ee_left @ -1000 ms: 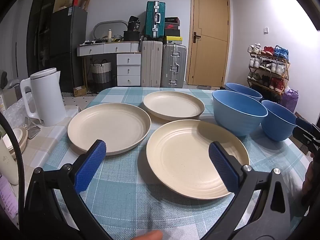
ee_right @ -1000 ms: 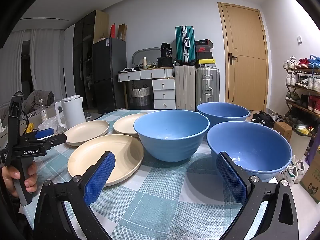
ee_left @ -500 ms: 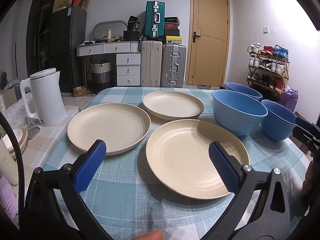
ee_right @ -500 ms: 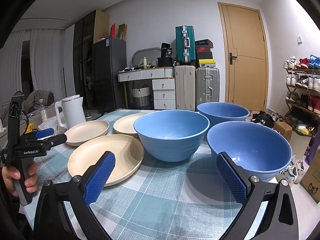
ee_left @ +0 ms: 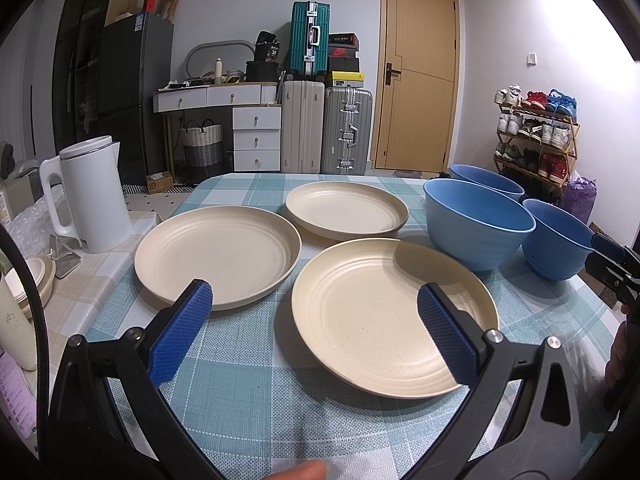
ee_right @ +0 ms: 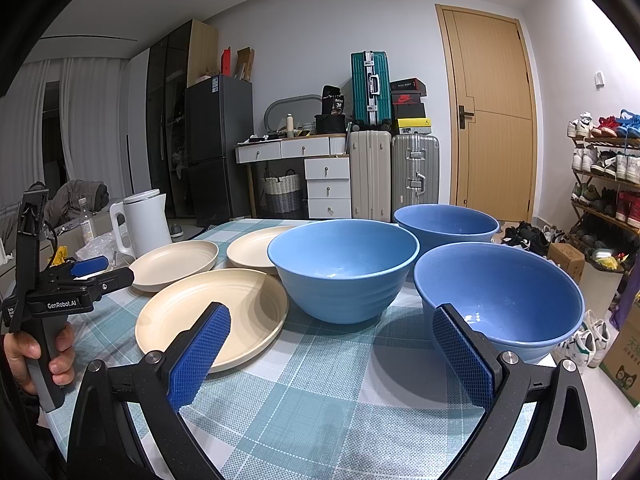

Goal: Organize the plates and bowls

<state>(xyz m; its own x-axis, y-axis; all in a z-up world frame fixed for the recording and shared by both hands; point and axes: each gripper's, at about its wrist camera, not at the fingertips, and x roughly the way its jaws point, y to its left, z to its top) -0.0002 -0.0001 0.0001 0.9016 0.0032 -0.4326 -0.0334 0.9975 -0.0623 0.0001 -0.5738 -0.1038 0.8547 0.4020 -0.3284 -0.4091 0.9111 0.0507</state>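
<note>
**Both tongs wide open over an untouched spread of plates and bowls**

Left gripper (ee_left: 314,336) hovers low over the near edge of the checked tablecloth (ee_left: 256,392) with its blue pads spread wide and nothing between them; right gripper (ee_right: 332,356) hangs likewise, jaws far apart and empty, a person's hand (ee_right: 38,360) showing on the other tool's handle at the left of its view.

Going from left to right across the table: a white kettle (ee_left: 90,196) stands off the cloth at the far left; next lies the left plate (ee_left: 218,254), flat and alone; behind and to its right sits the far plate (ee_left: 346,210); nearest the left gripper rests the near plate (ee_left: 394,316), just beside the others but not overlapping them; then the middle bowl (ee_right: 344,268), upright, close to that plate's rim; behind it the far bowl (ee_right: 446,224); last, at the right edge, the near bowl (ee_right: 498,300), partly behind the right pad.

Judging by the matte, speckled finish, these look like light, stiff plastic or fibre ware, not brittle china; they should lift easily and stack or nest without fuss; the surfaces seem smooth, so a shallow pinch may slip. My advice: take each plate by its raised rim, one pad under and one over; take each bowl across its wall at the lip.
</note>
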